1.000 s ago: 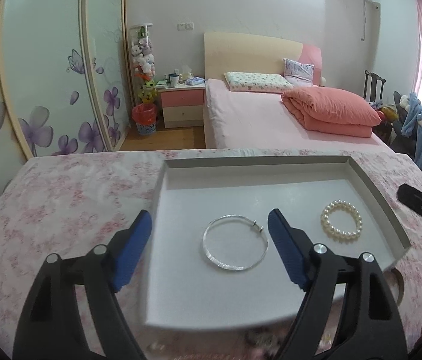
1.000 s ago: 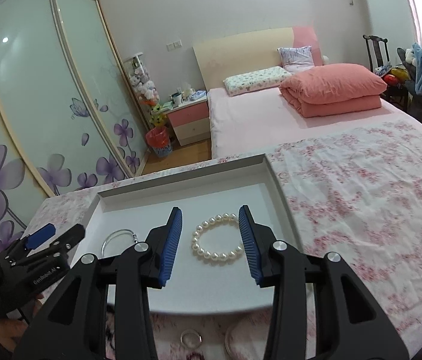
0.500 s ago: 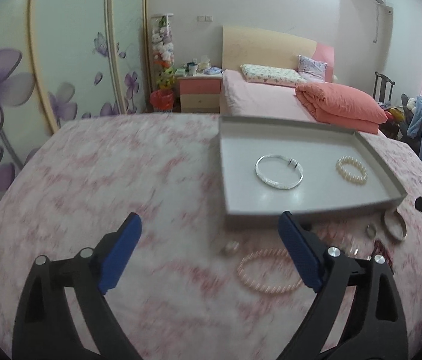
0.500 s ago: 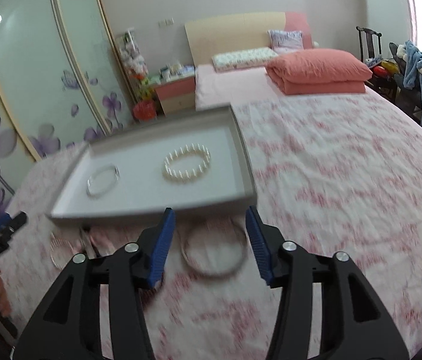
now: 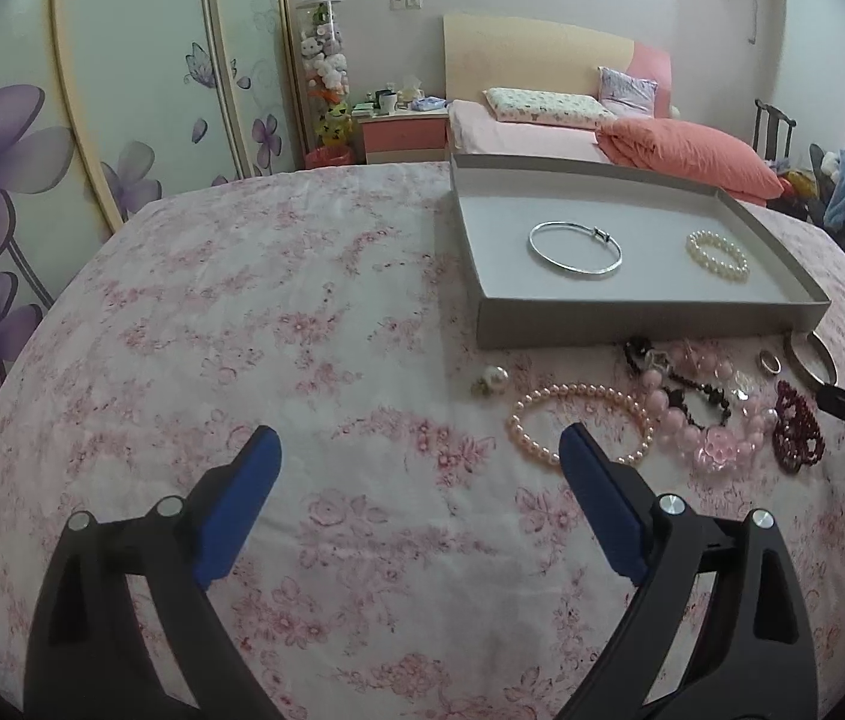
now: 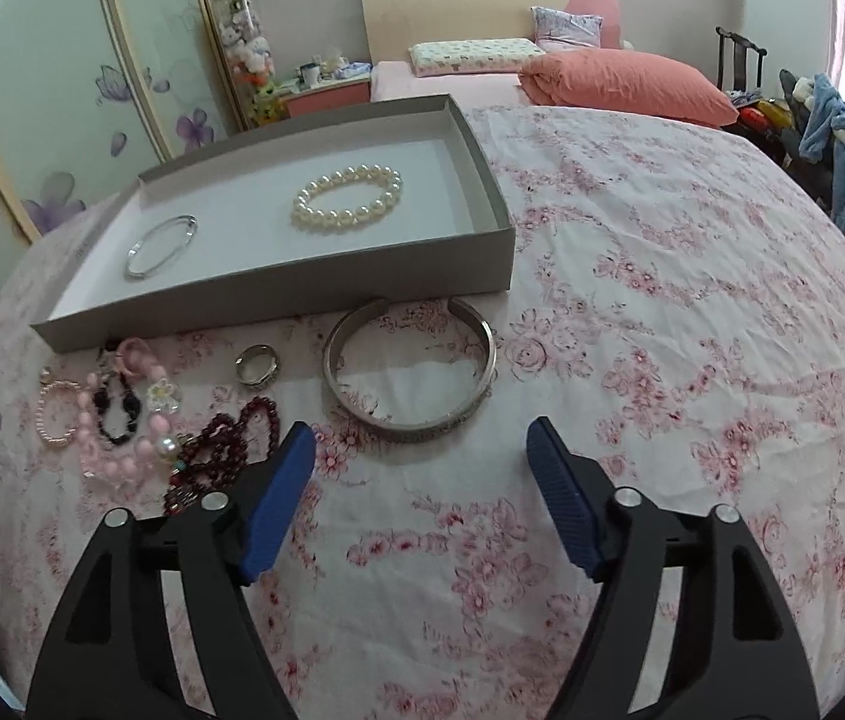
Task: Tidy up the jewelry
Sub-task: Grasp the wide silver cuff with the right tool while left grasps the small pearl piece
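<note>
Both tongs open and empty, I line my right gripper (image 6: 419, 468) up on the cuff bangle (image 6: 410, 375), tray (image 6: 278, 294) next.

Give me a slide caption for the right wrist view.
Open right gripper hovers near a silver cuff on the floral cloth, below the tray holding a pearl bracelet.

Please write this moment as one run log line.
tray: thin bangle, pearl bracelet | left gripper: open, empty | right gripper: just opened wider, empty, before silver cuff

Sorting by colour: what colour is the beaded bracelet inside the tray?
Creamy white pearl bracelet; right wrist view shows it best.
</note>
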Available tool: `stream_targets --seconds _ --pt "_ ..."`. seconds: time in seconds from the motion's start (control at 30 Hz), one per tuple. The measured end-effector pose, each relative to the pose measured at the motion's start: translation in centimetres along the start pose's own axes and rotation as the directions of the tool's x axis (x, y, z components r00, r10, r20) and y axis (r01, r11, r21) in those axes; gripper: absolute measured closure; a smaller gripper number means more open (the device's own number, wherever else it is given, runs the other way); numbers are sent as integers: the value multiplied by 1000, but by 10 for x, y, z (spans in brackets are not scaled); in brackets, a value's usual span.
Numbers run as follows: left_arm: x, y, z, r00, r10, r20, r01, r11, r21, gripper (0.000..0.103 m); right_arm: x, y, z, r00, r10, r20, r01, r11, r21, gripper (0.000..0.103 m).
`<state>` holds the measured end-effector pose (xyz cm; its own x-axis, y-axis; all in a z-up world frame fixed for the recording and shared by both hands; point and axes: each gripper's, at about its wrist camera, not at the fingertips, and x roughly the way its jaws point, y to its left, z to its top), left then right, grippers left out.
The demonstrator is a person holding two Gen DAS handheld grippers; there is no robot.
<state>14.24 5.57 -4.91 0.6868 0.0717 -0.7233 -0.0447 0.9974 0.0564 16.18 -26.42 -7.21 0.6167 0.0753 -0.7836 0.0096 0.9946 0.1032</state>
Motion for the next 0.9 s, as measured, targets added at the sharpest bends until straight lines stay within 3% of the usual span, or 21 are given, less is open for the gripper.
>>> stream_targets --seconds 0.43,0.53,0.6,0.9 --pt "7 -4 1 999 -26 -25 25 1000 -12 12 19 12 19 995 -97 -3 97 995 21 24" --pt "9 -6 2 999 -26 -30 26 1000 -12 12 17 12 18 995 -97 2 97 995 15 35" --pt "11 -8 2 999 -26 -34 25 1000 -11 12 17 13 17 996 -93 5 93 996 8 35" --pt "31 -13 18 998 -2 -56 1 1000 -21 42 12 13 11 998 -66 3 66 998 -17 35"
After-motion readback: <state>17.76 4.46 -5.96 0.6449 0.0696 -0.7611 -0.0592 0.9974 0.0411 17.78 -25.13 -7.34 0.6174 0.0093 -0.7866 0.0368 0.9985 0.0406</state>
